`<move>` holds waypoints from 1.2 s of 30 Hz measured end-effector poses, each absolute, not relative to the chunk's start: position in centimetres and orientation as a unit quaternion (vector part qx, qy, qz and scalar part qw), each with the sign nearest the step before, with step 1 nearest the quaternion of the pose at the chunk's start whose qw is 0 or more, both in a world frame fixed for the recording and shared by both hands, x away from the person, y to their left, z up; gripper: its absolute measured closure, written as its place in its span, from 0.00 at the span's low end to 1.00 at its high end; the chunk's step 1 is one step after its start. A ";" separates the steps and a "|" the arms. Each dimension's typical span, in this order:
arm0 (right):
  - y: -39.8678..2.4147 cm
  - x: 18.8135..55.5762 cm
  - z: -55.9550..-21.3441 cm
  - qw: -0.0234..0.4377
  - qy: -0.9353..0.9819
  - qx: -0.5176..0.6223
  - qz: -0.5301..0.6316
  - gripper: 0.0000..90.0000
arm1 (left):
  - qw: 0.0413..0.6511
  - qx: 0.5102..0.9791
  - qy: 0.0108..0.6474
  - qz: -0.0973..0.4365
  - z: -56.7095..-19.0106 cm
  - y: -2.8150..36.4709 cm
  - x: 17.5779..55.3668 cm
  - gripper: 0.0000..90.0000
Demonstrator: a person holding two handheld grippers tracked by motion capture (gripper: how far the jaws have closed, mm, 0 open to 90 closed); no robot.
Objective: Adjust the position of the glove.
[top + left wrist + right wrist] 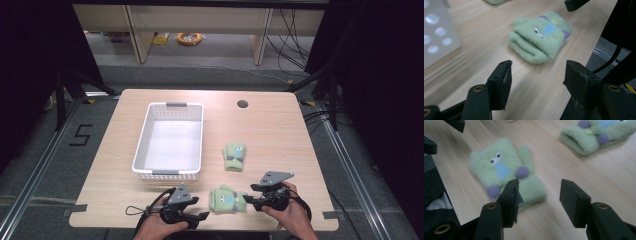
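A fuzzy green mitten (227, 198) (539, 37) (504, 172) with eyes, a blue patch and purple bobbles lies flat near the table's front edge. Left of it my left gripper (200, 209) (539, 66) is open, its jaws short of the mitten's open cuff with bare wood between them. Right of it my right gripper (249, 195) (539, 183) is open as well; one jaw overlaps the mitten's end in its own view, with no pad pressing on it. A second matching mitten (234, 156) (596, 132) lies farther back towards the middle of the table.
A white perforated basket (142, 135) (436, 37) stands at the centre left, empty inside. A round cable hole (242, 104) sits near the far edge. The table's front edge is just behind both hands, and dark floor lies around.
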State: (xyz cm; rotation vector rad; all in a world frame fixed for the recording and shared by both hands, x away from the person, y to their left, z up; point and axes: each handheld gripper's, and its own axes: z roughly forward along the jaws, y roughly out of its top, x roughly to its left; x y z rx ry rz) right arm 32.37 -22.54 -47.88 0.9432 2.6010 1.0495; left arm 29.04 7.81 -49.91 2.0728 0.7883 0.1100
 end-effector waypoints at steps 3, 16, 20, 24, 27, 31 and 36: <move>-22.3 32.6 -48.1 0.095 0.877 0.318 0.349 0.62 | 0.437 0.844 0.308 0.046 -49.8 6.7 29.8 0.47; -21.1 33.3 -49.0 0.092 0.881 0.319 0.337 0.68 | 0.390 0.869 0.301 0.045 -50.7 3.6 31.6 0.49; -21.0 33.7 -49.4 0.079 0.884 0.317 0.335 0.76 | 0.381 0.873 0.300 0.052 -50.8 3.3 31.6 0.60; -21.0 33.8 -49.5 0.080 0.885 0.312 0.338 0.90 | 0.386 0.875 0.285 0.061 -50.4 3.1 31.3 0.79; -21.4 33.8 -49.1 0.073 0.891 0.304 0.329 0.96 | 0.394 0.875 0.278 0.050 -50.1 2.7 30.7 0.88; -22.0 33.5 -48.8 0.078 0.896 0.294 0.325 0.98 | 0.394 0.879 0.265 0.036 -50.1 2.1 30.1 0.91; -22.7 32.7 -48.5 0.082 0.898 0.287 0.322 0.98 | 0.401 0.878 0.261 0.023 -50.2 1.5 29.7 0.91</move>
